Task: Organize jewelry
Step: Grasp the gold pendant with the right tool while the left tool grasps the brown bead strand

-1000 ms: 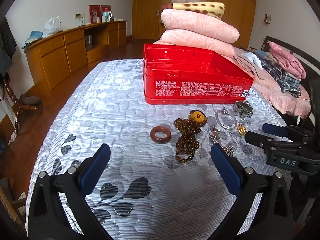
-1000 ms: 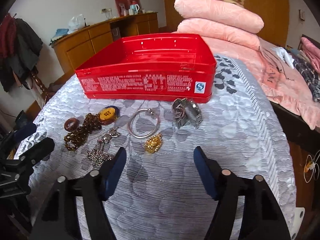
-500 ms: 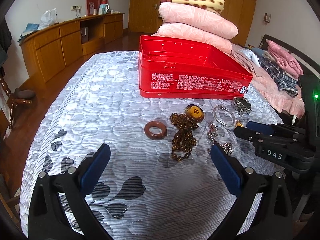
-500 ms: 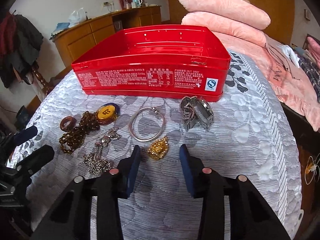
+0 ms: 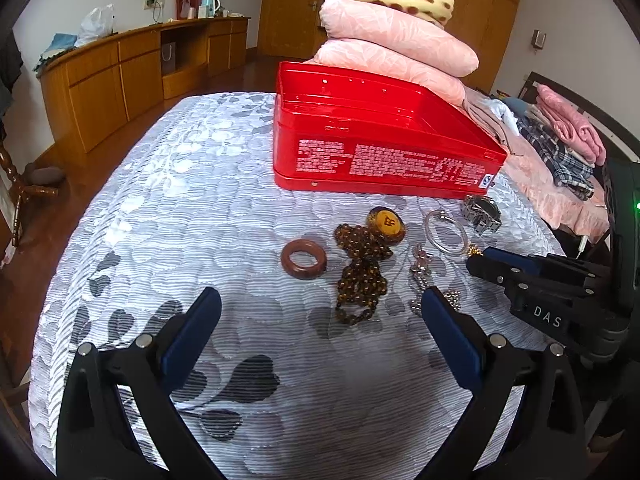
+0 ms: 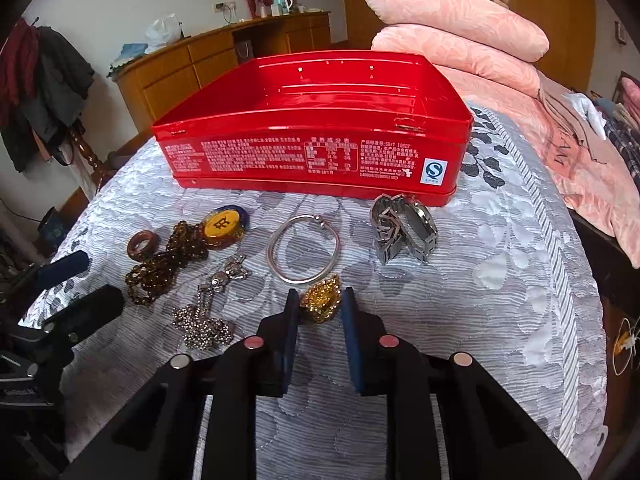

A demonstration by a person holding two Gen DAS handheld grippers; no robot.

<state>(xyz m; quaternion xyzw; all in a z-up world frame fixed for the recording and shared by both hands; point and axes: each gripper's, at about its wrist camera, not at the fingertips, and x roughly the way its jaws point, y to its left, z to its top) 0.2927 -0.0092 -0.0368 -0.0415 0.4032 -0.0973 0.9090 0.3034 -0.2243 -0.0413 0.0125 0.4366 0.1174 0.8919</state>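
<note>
Jewelry lies on the quilted bedspread in front of an open red tin (image 6: 312, 128) (image 5: 380, 148). My right gripper (image 6: 320, 304) has its fingers narrowed around a gold pendant (image 6: 321, 298), touching or nearly touching its sides. Beyond it lie a silver bangle (image 6: 304, 248), a steel watch (image 6: 402, 232), a silver chain (image 6: 208, 316), brown beads (image 6: 168, 264) with an amber disc (image 6: 222, 224), and a wooden ring (image 6: 142, 244). My left gripper (image 5: 320, 304) is open and empty, just short of the beads (image 5: 360, 276) and wooden ring (image 5: 303, 258).
Stacked pink quilts (image 6: 456, 36) sit behind the tin. Folded clothes (image 5: 560, 140) lie at the right on the bed. A wooden cabinet (image 5: 120, 76) stands along the left wall. The bed edge drops off at the right (image 6: 580, 280).
My right gripper moved forward and closed from wide open down onto the gold pendant. My left gripper stayed open and shifted slightly toward the jewelry.
</note>
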